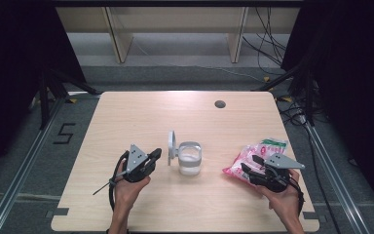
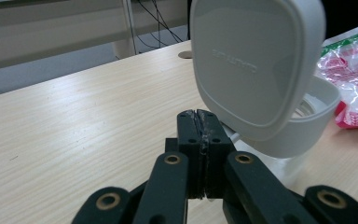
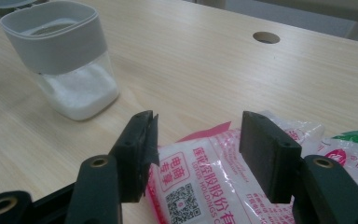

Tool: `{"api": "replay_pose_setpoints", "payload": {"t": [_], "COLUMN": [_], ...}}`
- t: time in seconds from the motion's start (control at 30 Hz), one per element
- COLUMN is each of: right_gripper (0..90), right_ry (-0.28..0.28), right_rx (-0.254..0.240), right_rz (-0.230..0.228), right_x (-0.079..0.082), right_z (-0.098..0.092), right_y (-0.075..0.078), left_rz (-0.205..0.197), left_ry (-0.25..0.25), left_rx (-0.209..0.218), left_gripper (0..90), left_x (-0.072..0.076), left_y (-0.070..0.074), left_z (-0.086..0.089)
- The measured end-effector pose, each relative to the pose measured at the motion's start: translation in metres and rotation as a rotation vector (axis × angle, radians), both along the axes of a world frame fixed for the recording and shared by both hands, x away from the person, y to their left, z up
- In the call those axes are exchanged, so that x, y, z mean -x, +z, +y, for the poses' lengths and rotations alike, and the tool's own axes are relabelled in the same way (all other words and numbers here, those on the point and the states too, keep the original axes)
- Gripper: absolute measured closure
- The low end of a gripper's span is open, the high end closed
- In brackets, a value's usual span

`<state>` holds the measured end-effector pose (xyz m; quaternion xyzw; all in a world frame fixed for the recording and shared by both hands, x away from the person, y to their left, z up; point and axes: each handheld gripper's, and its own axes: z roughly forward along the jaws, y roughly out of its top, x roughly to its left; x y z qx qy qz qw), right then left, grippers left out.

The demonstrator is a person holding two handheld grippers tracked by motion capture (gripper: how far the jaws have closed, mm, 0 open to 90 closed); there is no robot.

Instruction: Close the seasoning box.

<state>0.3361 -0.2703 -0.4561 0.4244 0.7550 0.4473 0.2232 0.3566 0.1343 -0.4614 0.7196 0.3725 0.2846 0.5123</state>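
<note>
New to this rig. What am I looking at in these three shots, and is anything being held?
There is no robot arm here: a person stands at a wooden table with a hand-held two-jaw gripper in each hand.

The high view comes from a fixed camera above the person's side of the table. The other two views come from cameras riding on each gripper, looking along its black jaws.

On the table stands a clear container with a grey collar, partly filled with white granules, its hinged lid standing open. To the right lies a pink and white plastic bag with printed text.

The left gripper sits beside the container, jaws shut together with nothing between them. The right gripper is open, its jaws straddling the bag's edge without pressing on it. So nothing is held.
</note>
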Motion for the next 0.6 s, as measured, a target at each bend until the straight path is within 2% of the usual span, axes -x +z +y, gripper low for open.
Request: {"api": "replay_pose_setpoints", "payload": {"t": [0.07, 0.1, 0.17, 0.2, 0.27, 0.3, 0.37, 0.4, 0.43, 0.47, 0.6], "right_gripper": [45.8, 45.8, 45.8, 45.8, 45.8, 45.8, 46.7, 47.0, 47.0, 47.0, 46.8], "right_ry": [0.035, 0.009, 0.018, 0.03, 0.04, 0.056, 0.051, 0.058, 0.05, 0.056, 0.079], "right_rx": [0.021, 0.007, 0.01, 0.0, 0.024, 0.018, 0.035, 0.025, 0.041, 0.017, 0.035], "right_rz": [-0.02, 0.004, 0.001, -0.006, -0.016, -0.017, -0.015, -0.018, -0.019, -0.003, -0.032], "right_x": [-0.002, 0.002, 0.002, 0.002, 0.001, 0.001, 0.003, 0.003, 0.004, 0.005, 0.005], "right_z": [0.001, 0.003, 0.003, 0.004, 0.003, 0.004, 0.005, 0.006, 0.006, 0.009, 0.008], "right_y": [-0.002, -0.001, -0.002, -0.002, -0.002, -0.004, -0.003, -0.004, -0.003, -0.003, -0.004], "left_rz": [-0.006, -0.013, -0.029, -0.025, -0.031, -0.032, -0.034, -0.031, -0.03, -0.03, -0.029], "left_ry": [0.001, -0.001, -0.01, -0.007, -0.014, -0.015, -0.026, -0.024, -0.027, -0.029, -0.047], "left_rx": [-0.016, -0.013, -0.025, -0.034, -0.05, -0.041, -0.038, -0.039, -0.035, -0.033, -0.014], "left_gripper": [89.0, 89.1, 89.1, 89.2, 89.3, 89.3, 89.4, 89.4, 89.4, 89.4, 89.4], "left_x": [0.002, 0.003, 0.003, 0.003, 0.002, 0.003, 0.003, 0.003, 0.003, 0.003, 0.001], "left_y": [0.003, 0.004, 0.007, 0.009, 0.011, 0.011, 0.011, 0.012, 0.012, 0.012, 0.015], "left_z": [-0.001, -0.002, -0.004, -0.004, -0.006, -0.007, -0.008, -0.008, -0.009, -0.009, -0.011]}}
